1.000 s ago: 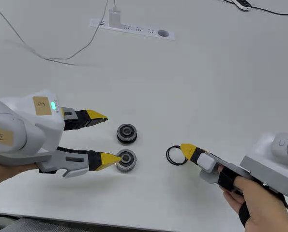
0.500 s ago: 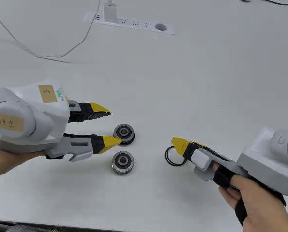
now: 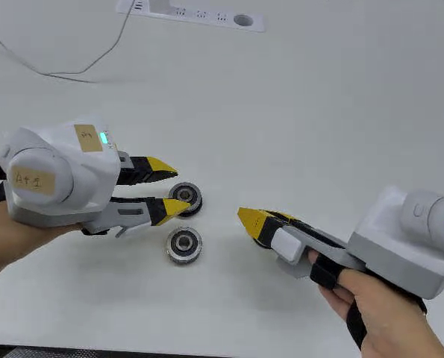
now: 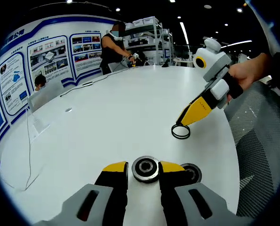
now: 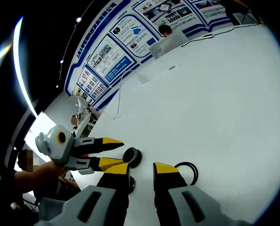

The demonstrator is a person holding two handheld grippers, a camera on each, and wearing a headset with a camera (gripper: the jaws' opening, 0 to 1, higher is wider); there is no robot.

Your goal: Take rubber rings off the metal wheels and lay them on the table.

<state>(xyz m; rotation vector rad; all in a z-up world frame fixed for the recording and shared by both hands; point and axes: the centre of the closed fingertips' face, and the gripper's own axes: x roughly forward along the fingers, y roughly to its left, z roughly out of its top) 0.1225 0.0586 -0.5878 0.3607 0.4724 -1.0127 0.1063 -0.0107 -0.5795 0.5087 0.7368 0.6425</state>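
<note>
Two metal wheels lie on the white table [image 3: 326,112]. The farther wheel [image 3: 187,197] [image 4: 145,168] sits between the tips of my left gripper [image 3: 178,186] [image 4: 144,165], whose jaws stand open, close on either side of it. The nearer wheel [image 3: 184,245] [image 4: 193,172] lies just beside it, free. A black rubber ring [image 4: 180,132] [image 5: 187,170] lies flat on the table by the yellow tip of my right gripper [image 3: 253,221] [image 5: 142,169]. That gripper hovers with a narrow gap and nothing between its jaws. In the head view it covers the ring.
A white power strip [image 3: 192,13] with a grey cable [image 3: 72,68] lies at the table's far edge. The table's near edge runs just below both hands. A person [image 4: 112,44] stands at the far end of the long table.
My left gripper has left the nearer wheel for the farther one, and its jaws have narrowed around it. My right gripper has slid left over the ring. The head view has shifted.
</note>
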